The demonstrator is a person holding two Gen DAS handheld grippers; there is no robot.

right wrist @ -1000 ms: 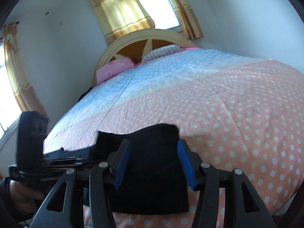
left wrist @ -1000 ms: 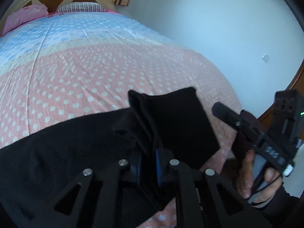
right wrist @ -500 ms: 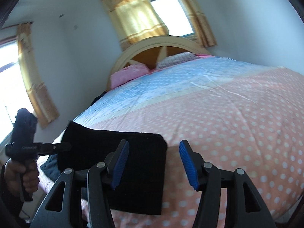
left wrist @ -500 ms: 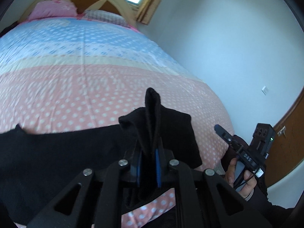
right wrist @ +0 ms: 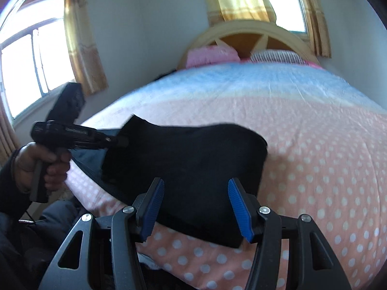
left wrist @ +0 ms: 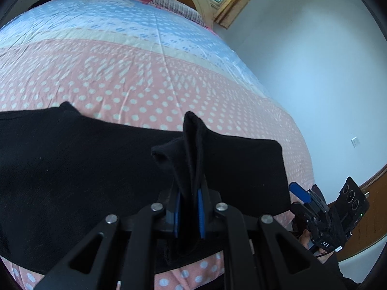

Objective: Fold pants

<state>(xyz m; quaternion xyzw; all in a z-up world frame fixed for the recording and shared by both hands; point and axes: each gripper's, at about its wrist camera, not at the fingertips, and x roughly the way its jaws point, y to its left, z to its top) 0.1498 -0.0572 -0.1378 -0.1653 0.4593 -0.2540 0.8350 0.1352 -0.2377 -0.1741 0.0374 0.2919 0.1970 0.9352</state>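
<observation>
Black pants (left wrist: 72, 169) lie across the near part of the bed, and the right wrist view shows them as a folded dark slab (right wrist: 188, 154). My left gripper (left wrist: 188, 205) is shut on a raised pinch of the black fabric, which stands up between its blue pads. In the right wrist view a hand holds the left gripper (right wrist: 121, 141) at the pants' left end. My right gripper (right wrist: 197, 207) is open just above the pants' near edge, with nothing held between its pads. The right gripper (left wrist: 303, 198) also shows beside the bed's right corner.
The bed (left wrist: 135, 72) has a pink dotted quilt with a blue band beyond it. Pillows (right wrist: 212, 55) rest against a cream headboard (right wrist: 244, 31). Curtained windows (right wrist: 36, 60) are on the left, a pale wall (left wrist: 314, 72) on the right, and a wooden door (left wrist: 372, 207) near the bed's corner.
The left gripper has stayed shut on the fabric and drawn back, so more of the pants shows to its left. The open right gripper has pulled back from the pants' end.
</observation>
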